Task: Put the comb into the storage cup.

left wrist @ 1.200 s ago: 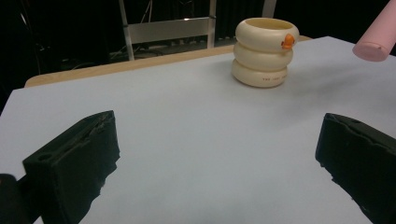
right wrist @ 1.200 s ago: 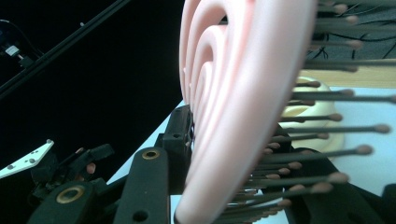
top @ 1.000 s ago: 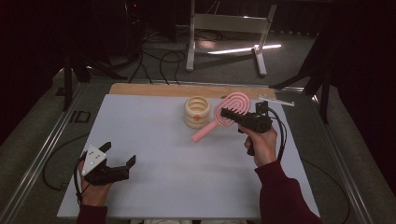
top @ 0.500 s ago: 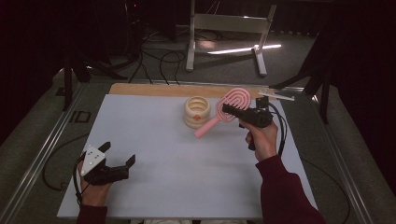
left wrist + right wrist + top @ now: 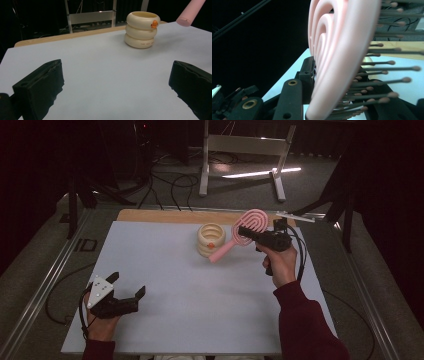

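Pink hairbrush (image 5: pixel 240 232); handle down-left toward cup (image 5: pixel 210 240)

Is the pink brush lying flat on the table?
No: the right gripper holds the brush by its head, its handle slanting down beside the cup.

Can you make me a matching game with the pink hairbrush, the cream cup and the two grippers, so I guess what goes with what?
Things:
1. pink hairbrush
2. cream ringed cup
3. left gripper
4. right gripper

States:
A. jaws wide open, nothing between them, near the table's front left corner
B. stands upright on the white table
C. lifted off the table, handle slanting down beside the cup
D. clamped on the brush head

Pairs: 1-C, 2-B, 3-A, 4-D
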